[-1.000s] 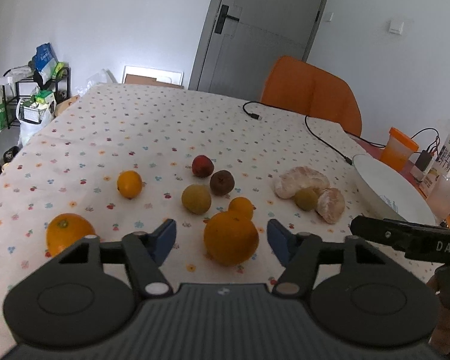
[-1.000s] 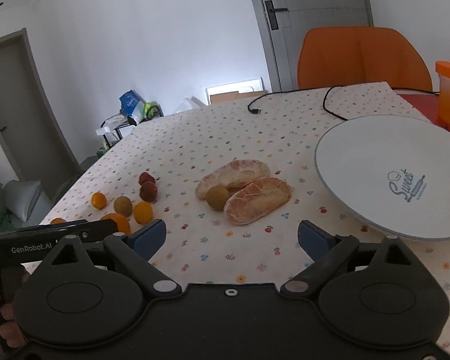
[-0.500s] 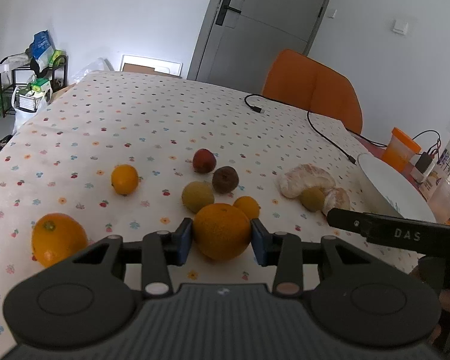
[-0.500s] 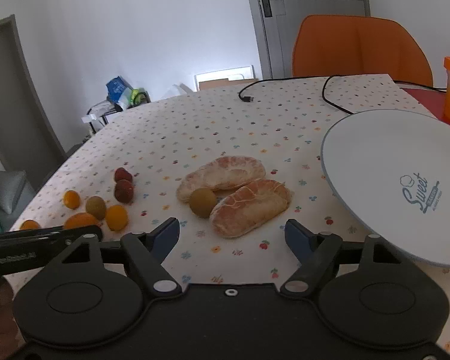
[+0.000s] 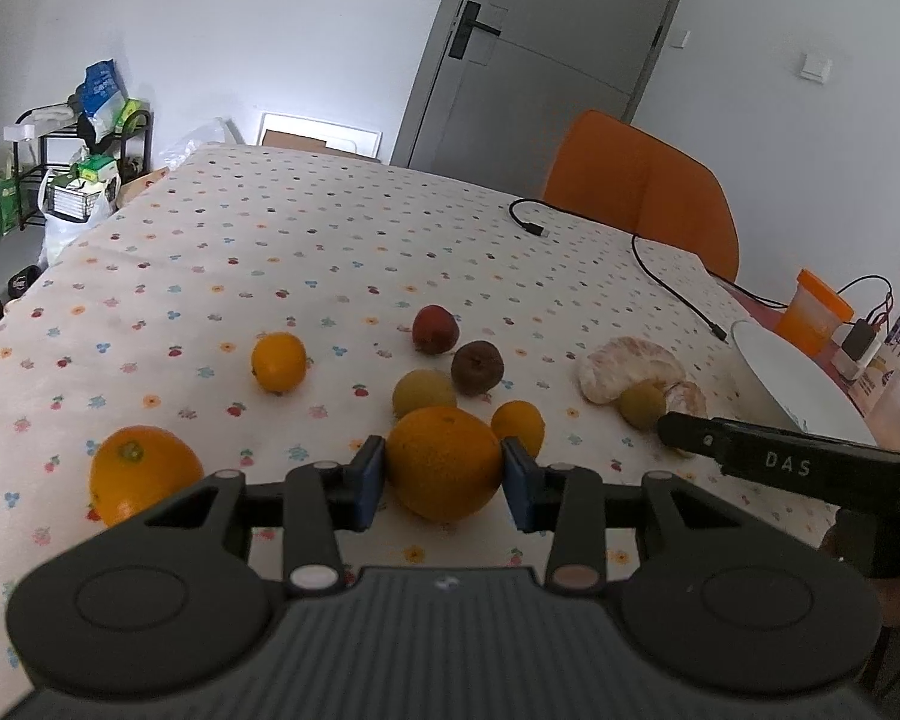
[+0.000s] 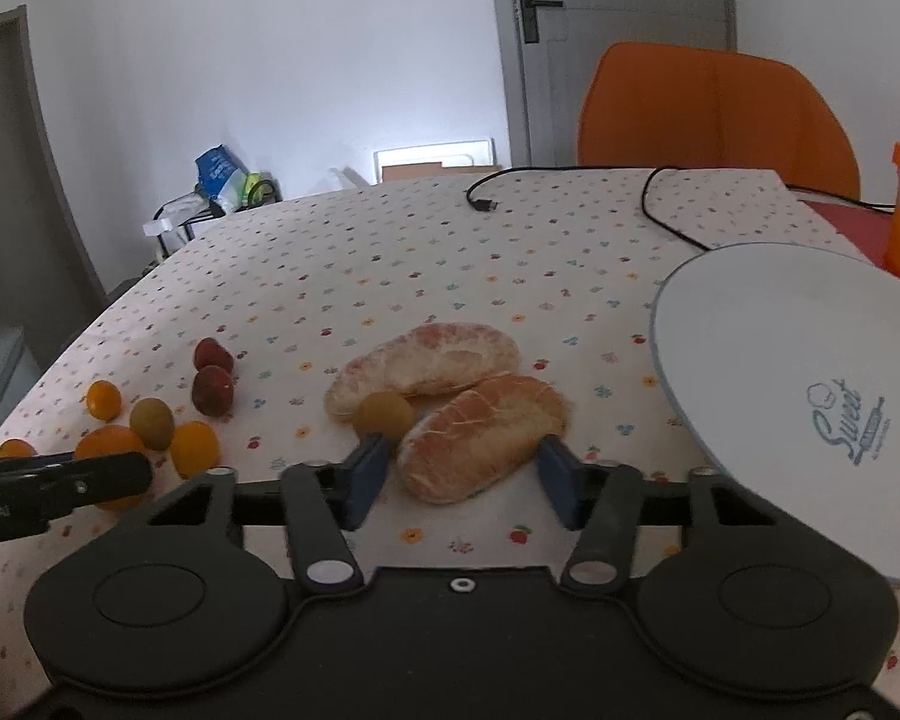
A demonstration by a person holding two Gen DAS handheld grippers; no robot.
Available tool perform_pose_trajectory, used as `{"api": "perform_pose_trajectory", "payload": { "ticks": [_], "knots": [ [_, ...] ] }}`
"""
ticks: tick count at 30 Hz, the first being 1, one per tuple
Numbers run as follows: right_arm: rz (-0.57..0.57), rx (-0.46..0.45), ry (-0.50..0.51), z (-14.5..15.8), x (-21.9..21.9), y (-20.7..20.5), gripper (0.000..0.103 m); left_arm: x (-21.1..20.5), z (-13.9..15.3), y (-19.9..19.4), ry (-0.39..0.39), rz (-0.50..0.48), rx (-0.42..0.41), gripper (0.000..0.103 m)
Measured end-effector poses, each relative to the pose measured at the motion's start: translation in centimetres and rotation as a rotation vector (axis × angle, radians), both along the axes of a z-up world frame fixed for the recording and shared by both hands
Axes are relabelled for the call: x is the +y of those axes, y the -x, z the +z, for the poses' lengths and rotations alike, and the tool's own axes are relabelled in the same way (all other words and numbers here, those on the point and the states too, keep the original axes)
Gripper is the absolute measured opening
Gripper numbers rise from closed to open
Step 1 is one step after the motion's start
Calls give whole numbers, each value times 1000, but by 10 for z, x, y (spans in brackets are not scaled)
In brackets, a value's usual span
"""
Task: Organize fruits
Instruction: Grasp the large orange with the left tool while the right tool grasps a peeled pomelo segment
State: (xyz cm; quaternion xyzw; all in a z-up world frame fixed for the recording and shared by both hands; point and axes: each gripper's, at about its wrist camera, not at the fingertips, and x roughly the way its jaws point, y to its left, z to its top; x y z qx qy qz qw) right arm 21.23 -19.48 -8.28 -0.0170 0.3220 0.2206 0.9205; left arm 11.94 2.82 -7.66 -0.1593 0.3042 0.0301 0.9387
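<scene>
My left gripper (image 5: 444, 483) is shut on a large orange (image 5: 444, 462) near the table's front. A second large orange (image 5: 144, 471), small oranges (image 5: 279, 360), a yellow-green fruit (image 5: 420, 390) and two dark red fruits (image 5: 477, 366) lie around it. My right gripper (image 6: 462, 474) stands around the nearer peeled pomelo segment (image 6: 480, 435), its blue pads close to both sides; contact is unclear. A second segment (image 6: 426, 363) and a small yellow fruit (image 6: 384, 414) lie just behind. A white plate (image 6: 810, 384) sits to the right.
A black cable (image 5: 660, 264) runs across the far right of the dotted tablecloth (image 5: 330, 252). An orange chair (image 5: 642, 198) stands behind the table. An orange-lidded container (image 5: 816, 312) and a carton stand beside the plate.
My left gripper moved forward and closed on the large orange. My right gripper moved toward the pomelo segment and its jaws narrowed around it.
</scene>
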Motion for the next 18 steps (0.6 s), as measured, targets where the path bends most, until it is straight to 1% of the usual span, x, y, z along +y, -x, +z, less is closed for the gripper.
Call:
{"api": "perform_pose_trajectory", "payload": {
  "ticks": [4, 8, 10, 18],
  "knots": [
    [14, 5, -32, 0, -7, 2, 39, 0, 3, 5, -2, 10, -6, 40],
    [31, 6, -39, 0, -11, 10, 32, -2, 4, 10, -2, 10, -10, 40],
    [43, 10, -48, 0, -13, 14, 27, -3, 4, 12, -3, 11, -12, 40],
    [58, 21, -64, 1, -27, 30, 19, -10, 3, 14, -22, 0, -14, 40]
  ]
}}
